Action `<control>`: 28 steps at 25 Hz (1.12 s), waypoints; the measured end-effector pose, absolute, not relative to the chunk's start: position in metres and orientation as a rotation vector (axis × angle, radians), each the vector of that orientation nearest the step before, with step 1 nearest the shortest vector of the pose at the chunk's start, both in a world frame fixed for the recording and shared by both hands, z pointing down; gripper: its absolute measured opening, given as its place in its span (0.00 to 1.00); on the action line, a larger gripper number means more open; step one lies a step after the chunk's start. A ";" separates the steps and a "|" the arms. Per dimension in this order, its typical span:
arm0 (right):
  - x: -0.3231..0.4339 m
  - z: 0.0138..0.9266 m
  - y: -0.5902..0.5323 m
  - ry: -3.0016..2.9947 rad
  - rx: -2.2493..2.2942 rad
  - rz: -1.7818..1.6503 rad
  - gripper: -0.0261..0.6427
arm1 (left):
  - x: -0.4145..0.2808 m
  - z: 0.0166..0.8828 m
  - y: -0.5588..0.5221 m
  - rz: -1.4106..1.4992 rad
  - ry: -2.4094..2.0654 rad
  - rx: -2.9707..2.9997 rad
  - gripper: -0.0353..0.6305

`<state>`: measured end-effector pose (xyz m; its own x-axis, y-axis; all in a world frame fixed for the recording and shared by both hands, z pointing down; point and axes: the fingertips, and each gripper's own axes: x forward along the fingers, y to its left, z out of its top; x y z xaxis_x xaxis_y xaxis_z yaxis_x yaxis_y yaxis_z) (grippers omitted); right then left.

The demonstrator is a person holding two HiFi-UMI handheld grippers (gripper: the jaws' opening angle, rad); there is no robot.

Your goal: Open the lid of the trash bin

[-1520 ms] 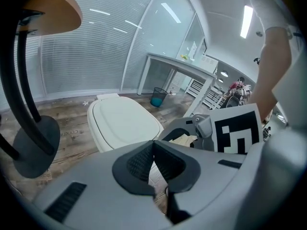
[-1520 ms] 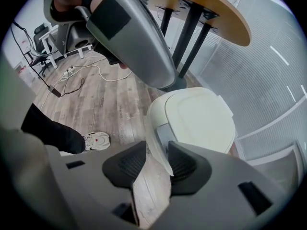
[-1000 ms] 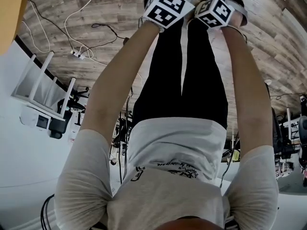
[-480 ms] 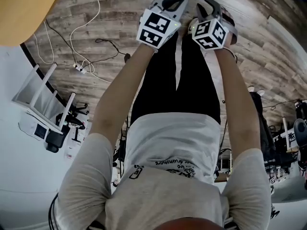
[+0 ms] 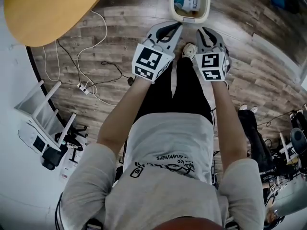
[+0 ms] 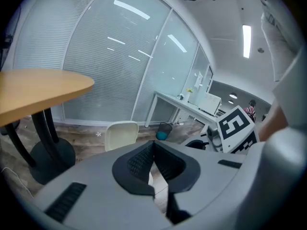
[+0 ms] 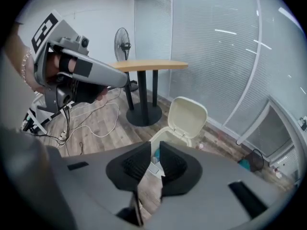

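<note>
The cream trash bin (image 5: 171, 5) stands on the wood floor beyond my feet, its lid (image 7: 188, 118) raised upright and rubbish showing inside. In the left gripper view the same lid (image 6: 121, 134) shows ahead. Both grippers hang in the air short of the bin, touching nothing. The left gripper (image 5: 169, 30) (image 6: 153, 145) has its pads meeting at the tips with nothing between them. The right gripper (image 5: 205, 32) (image 7: 155, 150) is closing, with a narrow gap left between its pads and nothing in it; the bin (image 7: 165, 139) shows through the gap.
A round wooden table (image 5: 53, 8) on a black pedestal (image 7: 143, 114) stands left of the bin. White cables (image 5: 91, 75) trail across the floor. A white rack (image 5: 43, 109) lies at the left. A standing fan (image 7: 123, 44) and glass walls are behind.
Both grippers have lifted away from the floor and sit lower in the head view. The open bin has come into view beyond them.
</note>
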<state>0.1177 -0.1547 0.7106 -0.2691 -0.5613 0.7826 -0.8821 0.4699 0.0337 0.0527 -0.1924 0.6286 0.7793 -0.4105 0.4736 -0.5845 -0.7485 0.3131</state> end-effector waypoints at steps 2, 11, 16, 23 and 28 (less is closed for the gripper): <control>0.118 0.680 -0.163 -1.991 1.238 0.530 0.13 | 0.049 0.601 -0.198 0.498 -0.767 2.541 0.08; 0.133 0.547 -0.186 -2.125 1.393 0.475 0.10 | 0.051 0.487 -0.194 0.396 -0.776 2.658 0.08; 0.134 0.474 -0.182 -2.203 1.455 0.452 0.09 | 0.053 0.421 -0.180 0.309 -0.775 2.738 0.08; 0.135 0.385 -0.170 -2.274 1.524 0.354 0.07 | 0.057 0.336 -0.169 0.160 -0.752 2.811 0.08; 0.128 0.340 -0.160 -2.310 1.548 0.302 0.06 | 0.048 0.295 -0.162 0.110 -0.727 2.833 0.08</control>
